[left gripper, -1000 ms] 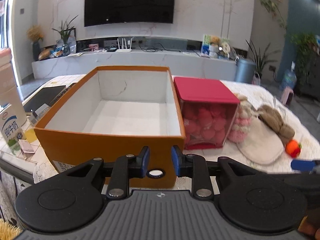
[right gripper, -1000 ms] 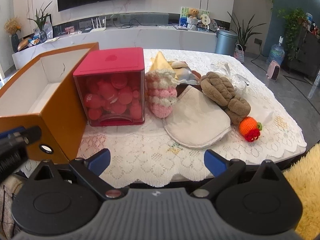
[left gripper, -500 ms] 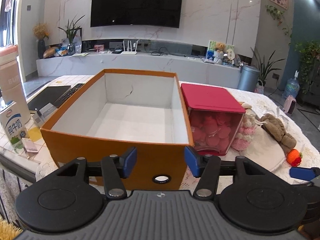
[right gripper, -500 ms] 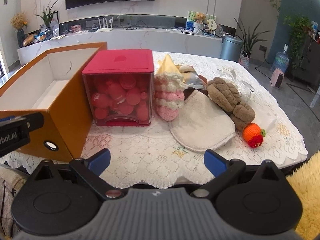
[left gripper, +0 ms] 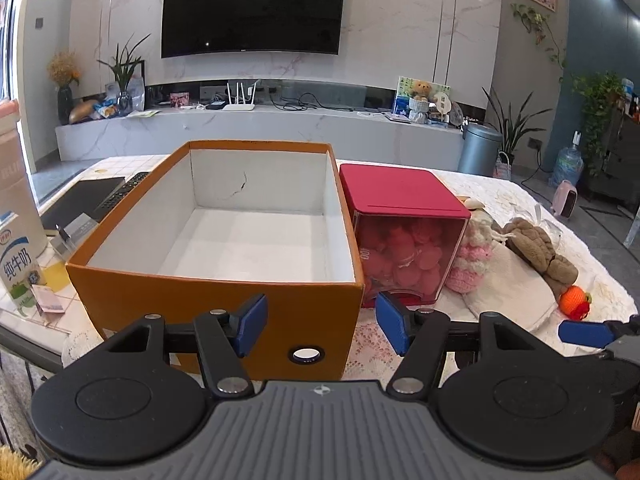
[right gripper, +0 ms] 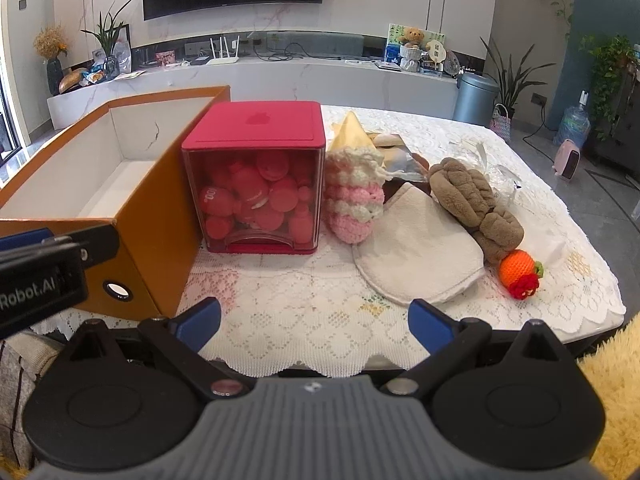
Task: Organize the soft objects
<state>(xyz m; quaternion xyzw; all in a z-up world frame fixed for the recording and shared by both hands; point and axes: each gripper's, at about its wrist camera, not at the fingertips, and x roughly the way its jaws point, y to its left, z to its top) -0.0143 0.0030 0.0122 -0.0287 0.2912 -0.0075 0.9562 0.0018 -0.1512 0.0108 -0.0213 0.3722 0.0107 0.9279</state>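
An empty orange box (left gripper: 218, 306) with a white inside stands on the lace-covered table, right in front of my left gripper (left gripper: 320, 330). That gripper's jaws are opening, with nothing between them. To the box's right lie the soft things: a pink-and-white crocheted piece (right gripper: 354, 196), a flat cream cloth (right gripper: 420, 256), a brown plush (right gripper: 476, 204) and a small orange crocheted fruit (right gripper: 520, 274). My right gripper (right gripper: 314, 326) hangs open and empty over the table's near edge, short of the cream cloth.
A red-lidded clear cube (right gripper: 256, 184) full of red toys stands between the box and the soft things. A milk carton (left gripper: 18, 268), a remote and a dark pad sit at the table's left end. Bare lace tablecloth (right gripper: 288, 300) lies before the right gripper.
The left gripper's jaws have spread from nearly shut to wide apart. Both views now sit a little higher and farther back from the table.
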